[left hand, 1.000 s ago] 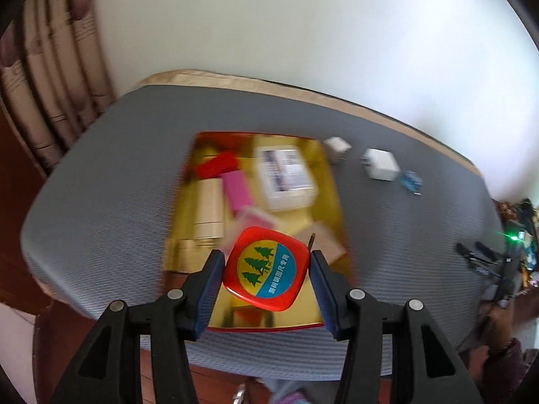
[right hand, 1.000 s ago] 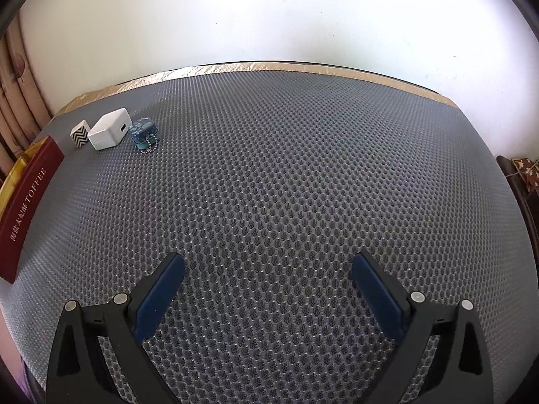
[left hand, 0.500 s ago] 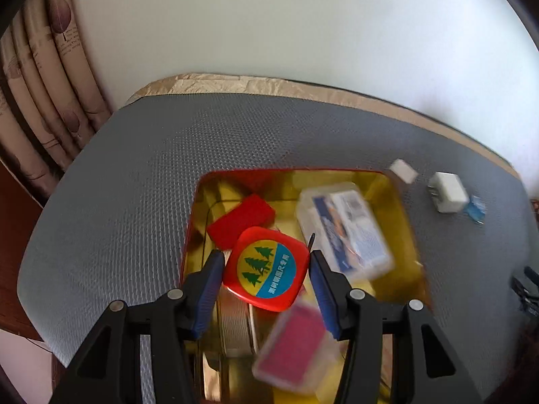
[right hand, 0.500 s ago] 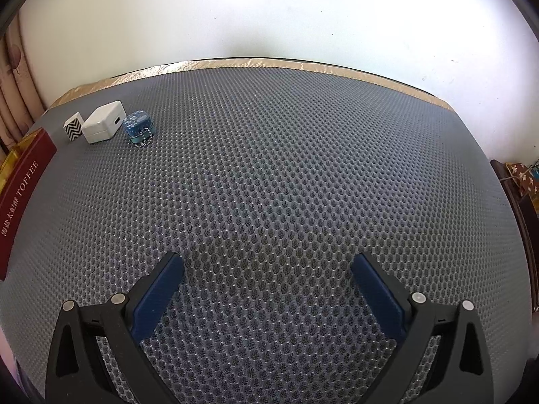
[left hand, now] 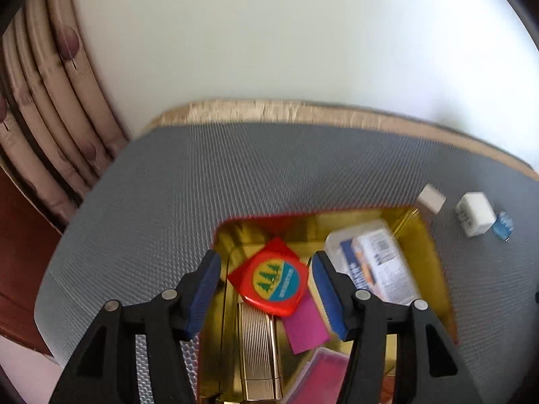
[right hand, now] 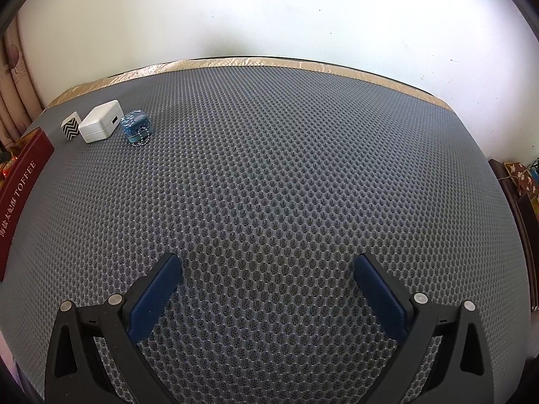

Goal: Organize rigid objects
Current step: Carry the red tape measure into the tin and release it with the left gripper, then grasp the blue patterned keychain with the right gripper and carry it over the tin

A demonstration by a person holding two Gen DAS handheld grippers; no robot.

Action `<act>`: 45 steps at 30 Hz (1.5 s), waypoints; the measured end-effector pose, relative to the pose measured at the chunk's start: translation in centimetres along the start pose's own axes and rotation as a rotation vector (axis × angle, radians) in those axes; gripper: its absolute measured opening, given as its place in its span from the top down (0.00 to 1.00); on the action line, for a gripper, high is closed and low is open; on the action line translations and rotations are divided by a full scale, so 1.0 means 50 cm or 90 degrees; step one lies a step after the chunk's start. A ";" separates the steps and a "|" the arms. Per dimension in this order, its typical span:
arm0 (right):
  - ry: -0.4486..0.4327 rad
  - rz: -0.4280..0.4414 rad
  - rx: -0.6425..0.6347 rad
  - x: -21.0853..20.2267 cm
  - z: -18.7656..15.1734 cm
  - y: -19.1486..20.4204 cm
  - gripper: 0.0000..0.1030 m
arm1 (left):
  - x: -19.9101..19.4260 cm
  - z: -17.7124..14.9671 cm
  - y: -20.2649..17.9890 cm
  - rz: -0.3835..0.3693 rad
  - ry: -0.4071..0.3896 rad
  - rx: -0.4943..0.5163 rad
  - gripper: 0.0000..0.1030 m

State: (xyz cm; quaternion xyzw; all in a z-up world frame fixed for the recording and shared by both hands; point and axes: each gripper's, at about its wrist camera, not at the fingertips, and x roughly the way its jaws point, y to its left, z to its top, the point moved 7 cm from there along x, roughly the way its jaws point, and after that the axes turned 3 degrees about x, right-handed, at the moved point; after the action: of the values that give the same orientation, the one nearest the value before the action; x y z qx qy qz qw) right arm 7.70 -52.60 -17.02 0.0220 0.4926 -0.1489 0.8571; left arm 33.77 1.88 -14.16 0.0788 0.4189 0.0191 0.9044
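In the left wrist view my left gripper hangs over the open red toffee tin with its gold inside. Its jaws are opening. The red tape measure with the tree label lies tilted between them on a red piece in the tin, clear of both pads. Also in the tin are a white plastic box, a magenta card, a ribbed gold case and a pink box. My right gripper stands open over bare grey mesh mat, holding nothing.
A zigzag-striped cube, a white charger and a small blue tin with a bead chain sit on the mat beside the toffee tin's red side. Curtains hang at the left; a white wall runs behind.
My left gripper moved forward and down over the tin. Its jaws widened and the tape measure came off the pads into the tin. The right gripper stayed put.
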 end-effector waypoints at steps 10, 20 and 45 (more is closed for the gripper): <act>-0.010 0.119 -0.052 -0.012 0.057 0.083 0.03 | -0.273 -0.122 -0.034 -0.065 -0.103 -0.076 0.44; 0.011 0.144 -0.241 0.052 0.170 0.259 0.22 | -0.371 -0.289 -0.021 0.079 -0.152 -0.085 0.38; 0.047 0.225 -0.214 0.025 0.208 0.366 0.73 | -0.344 -0.303 0.029 0.084 -0.113 -0.145 0.38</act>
State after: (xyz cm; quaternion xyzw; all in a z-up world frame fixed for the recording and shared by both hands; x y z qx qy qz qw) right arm 22.08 -37.35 -14.75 -0.0299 0.5298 0.0886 0.8430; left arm 11.12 3.51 -10.59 0.0046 0.3261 0.1188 0.9378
